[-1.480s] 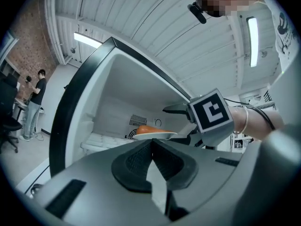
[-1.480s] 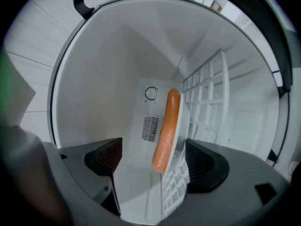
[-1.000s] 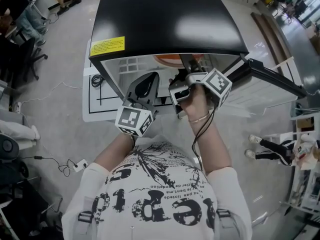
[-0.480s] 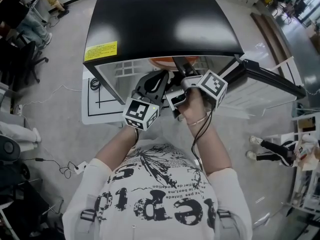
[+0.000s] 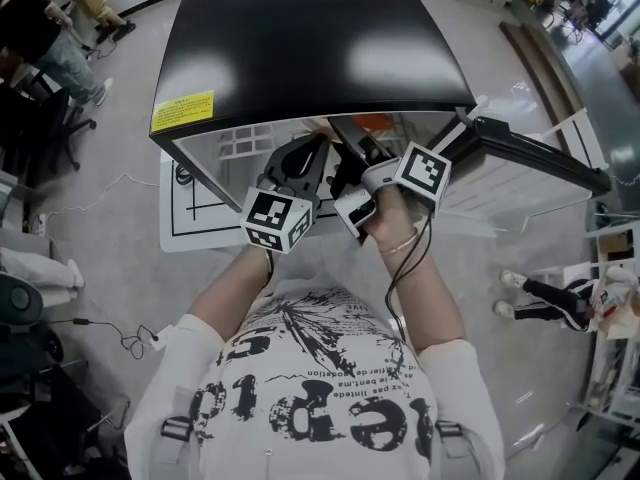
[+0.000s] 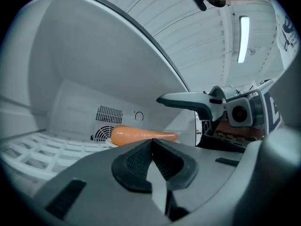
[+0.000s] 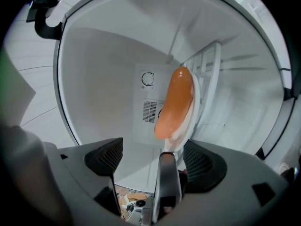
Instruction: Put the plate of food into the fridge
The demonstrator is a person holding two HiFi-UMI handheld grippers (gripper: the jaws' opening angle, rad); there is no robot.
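The fridge (image 5: 300, 38) stands open, its door (image 5: 540, 153) swung out toward 3 o'clock. On the white shelf (image 6: 42, 147) inside sits the plate (image 7: 178, 142) with one long orange piece of food (image 6: 141, 135), so the main step looks done. The right gripper (image 7: 153, 160) has its jaws wide apart and holds nothing. The left gripper (image 6: 151, 147), closed and empty, has risen over the last second to the opening, at the right one's 9 o'clock. Backing out and shutting the door probably remain.
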